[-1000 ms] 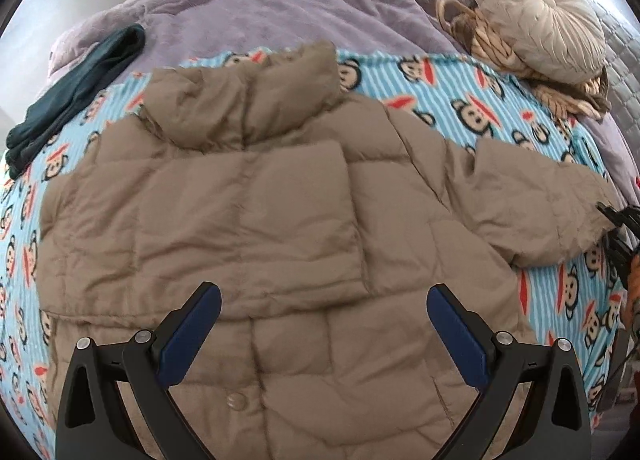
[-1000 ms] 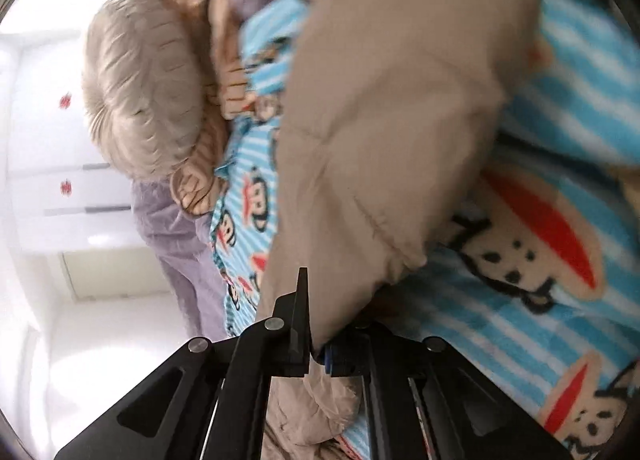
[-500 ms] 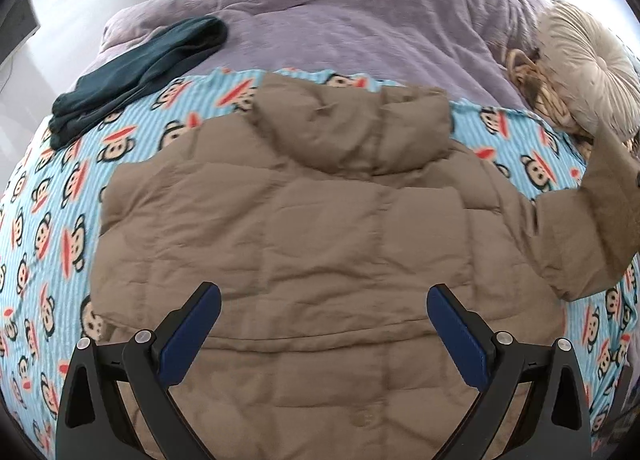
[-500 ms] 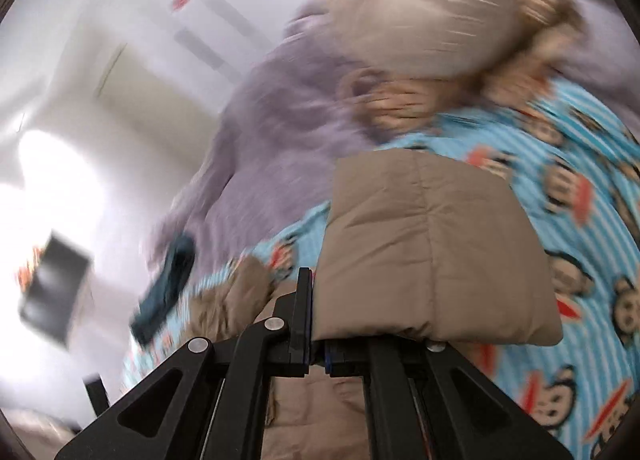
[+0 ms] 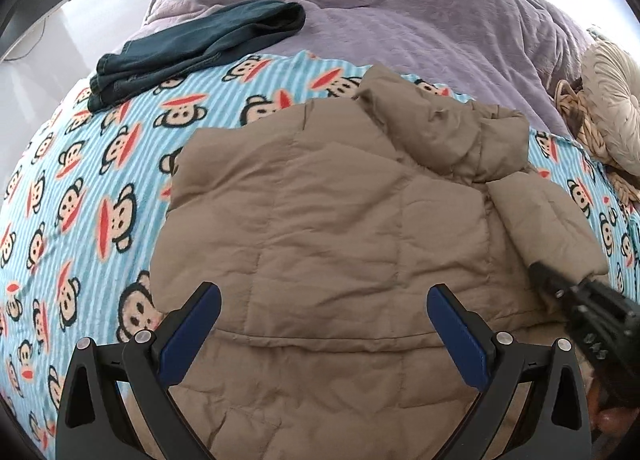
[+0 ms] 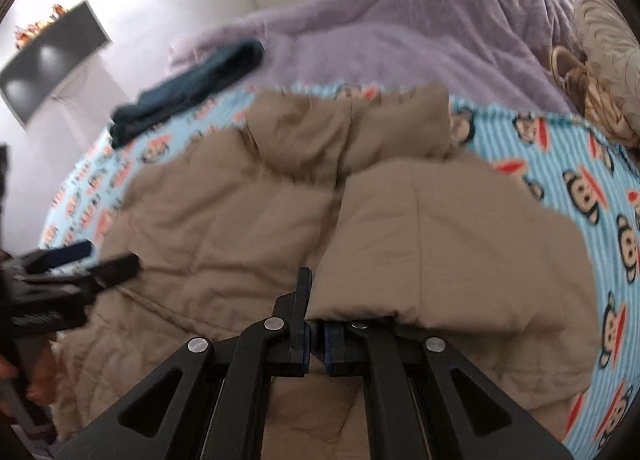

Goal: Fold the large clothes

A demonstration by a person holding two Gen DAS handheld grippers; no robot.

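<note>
A tan puffer jacket (image 5: 328,228) lies flat on a blue monkey-print blanket (image 5: 100,196), collar at the far end. My left gripper (image 5: 320,324) is open and empty just above the jacket's lower body. My right gripper (image 6: 316,336) is shut on the jacket's right sleeve (image 6: 440,244) and holds its cuff over the jacket's body. In the left wrist view the sleeve (image 5: 548,224) lies folded inward, with the right gripper (image 5: 540,272) at its end. The jacket (image 6: 224,220) fills the right wrist view.
Folded dark teal trousers (image 5: 200,48) lie at the far left of the blanket. A purple duvet (image 5: 420,16) covers the far bed. A round cream cushion (image 5: 612,100) and a woven basket (image 5: 576,112) sit at the far right.
My right gripper lifted the sleeve off the blanket and carried it left over the jacket's body. My left gripper's view swung right to left across the bed; it stayed open.
</note>
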